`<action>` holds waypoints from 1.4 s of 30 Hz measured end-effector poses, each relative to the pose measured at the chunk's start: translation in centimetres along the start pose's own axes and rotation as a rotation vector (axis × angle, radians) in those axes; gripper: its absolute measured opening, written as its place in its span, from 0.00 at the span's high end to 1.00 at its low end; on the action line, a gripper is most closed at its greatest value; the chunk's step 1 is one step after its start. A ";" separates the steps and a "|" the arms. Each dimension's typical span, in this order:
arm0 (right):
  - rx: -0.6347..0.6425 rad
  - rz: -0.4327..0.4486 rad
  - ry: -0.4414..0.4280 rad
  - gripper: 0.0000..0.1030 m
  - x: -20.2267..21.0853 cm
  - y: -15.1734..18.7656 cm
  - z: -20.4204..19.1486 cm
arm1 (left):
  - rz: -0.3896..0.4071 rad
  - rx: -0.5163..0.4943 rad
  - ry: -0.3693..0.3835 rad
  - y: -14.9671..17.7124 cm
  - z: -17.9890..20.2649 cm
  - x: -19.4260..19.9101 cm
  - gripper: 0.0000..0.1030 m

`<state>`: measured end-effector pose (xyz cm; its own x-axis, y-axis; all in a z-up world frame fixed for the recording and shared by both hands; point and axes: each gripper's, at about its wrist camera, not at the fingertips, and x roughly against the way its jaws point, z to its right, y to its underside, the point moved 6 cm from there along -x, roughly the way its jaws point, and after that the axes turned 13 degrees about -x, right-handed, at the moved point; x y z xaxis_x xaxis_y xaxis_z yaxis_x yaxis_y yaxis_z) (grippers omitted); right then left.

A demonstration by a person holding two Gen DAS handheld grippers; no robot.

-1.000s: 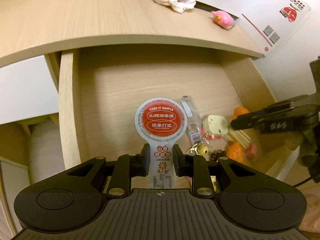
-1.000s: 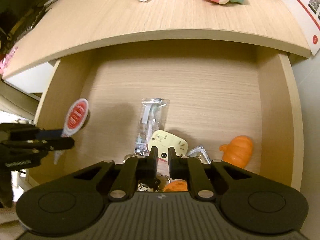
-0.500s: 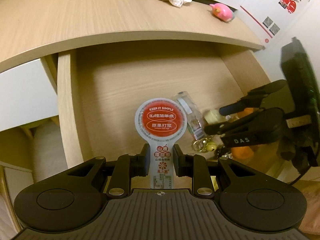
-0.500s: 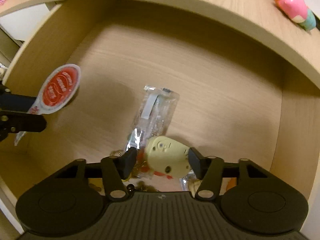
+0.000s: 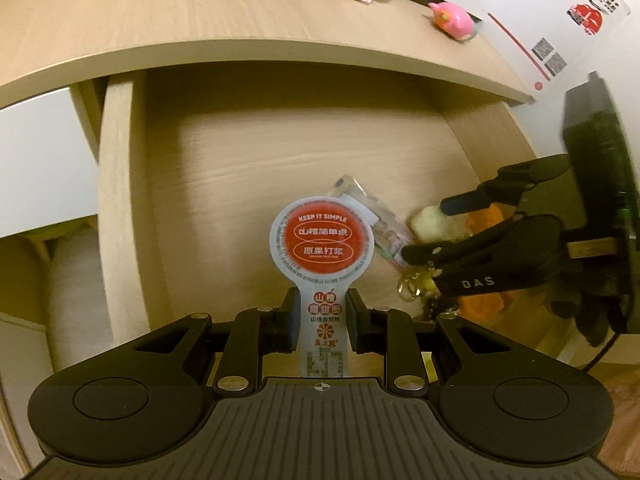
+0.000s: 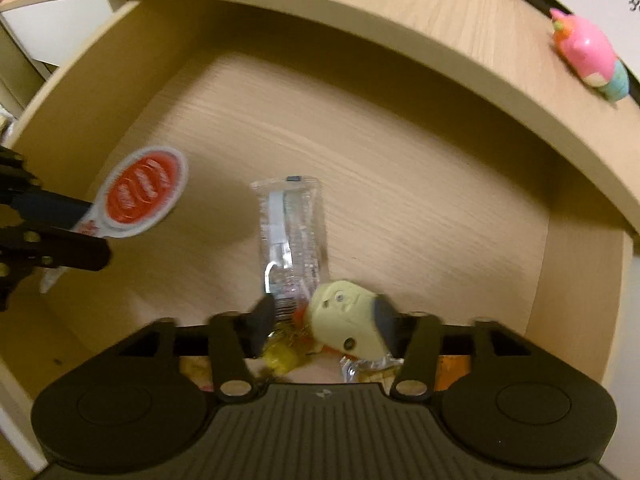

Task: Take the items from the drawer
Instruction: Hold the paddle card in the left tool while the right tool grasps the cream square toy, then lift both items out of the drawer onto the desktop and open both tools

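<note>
Left claw (image 5: 322, 307) gripping "KEEP IT SIMPLE" lollipop packet (image 5: 322, 240), right claw (image 6: 322, 316) spread

Left wrist camera sits above the drawer's (image 5: 120, 200) left front, facing in and down, close. Right wrist camera looks from the right front, nearer the floor. Both share the clear packet (image 5: 372, 216) (image 6: 292, 232), pink toy (image 5: 454, 22) (image 6: 588, 54), and each other's gripper.

Light wood desktop (image 5: 160, 12), warm dim light
</note>
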<state>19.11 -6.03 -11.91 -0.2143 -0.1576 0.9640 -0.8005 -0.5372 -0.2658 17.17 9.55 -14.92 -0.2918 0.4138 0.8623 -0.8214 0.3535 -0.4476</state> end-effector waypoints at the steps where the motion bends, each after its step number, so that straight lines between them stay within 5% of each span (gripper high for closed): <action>1: -0.002 -0.003 0.002 0.36 -0.4 -0.2 0.2 | -0.002 0.003 -0.004 0.0 -0.1 0.1 0.74; 5: -0.036 -0.030 -0.011 0.29 -1.8 -0.5 1.5 | -0.012 0.007 -0.015 -0.1 -0.4 0.4 0.74; 9: -0.062 -0.033 -0.063 0.49 -1.3 -0.3 2.1 | -0.025 0.009 -0.012 0.0 -0.2 0.2 0.74; 21: -0.105 0.121 -0.055 0.55 5.9 1.4 2.5 | -0.025 -0.052 -0.003 -0.3 0.9 0.3 0.74; 25: -0.159 0.158 -0.069 0.55 8.2 1.4 3.0 | 0.030 -0.066 -0.002 -1.3 1.1 1.6 0.74; 35: -0.266 0.446 -0.097 0.55 18.0 -3.2 6.3 | 0.338 -0.127 -0.026 -11.7 0.8 9.1 0.74; 42: -0.306 0.603 -0.071 0.55 19.8 -10.7 10.2 | 0.351 -0.122 -0.122 -18.7 -0.8 5.4 0.74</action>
<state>29.12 -11.88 9.86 -0.6438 -0.4156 0.6425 -0.6773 -0.0814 -0.7312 31.33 5.82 -2.04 -0.6068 0.4269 0.6705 -0.5994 0.3083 -0.7387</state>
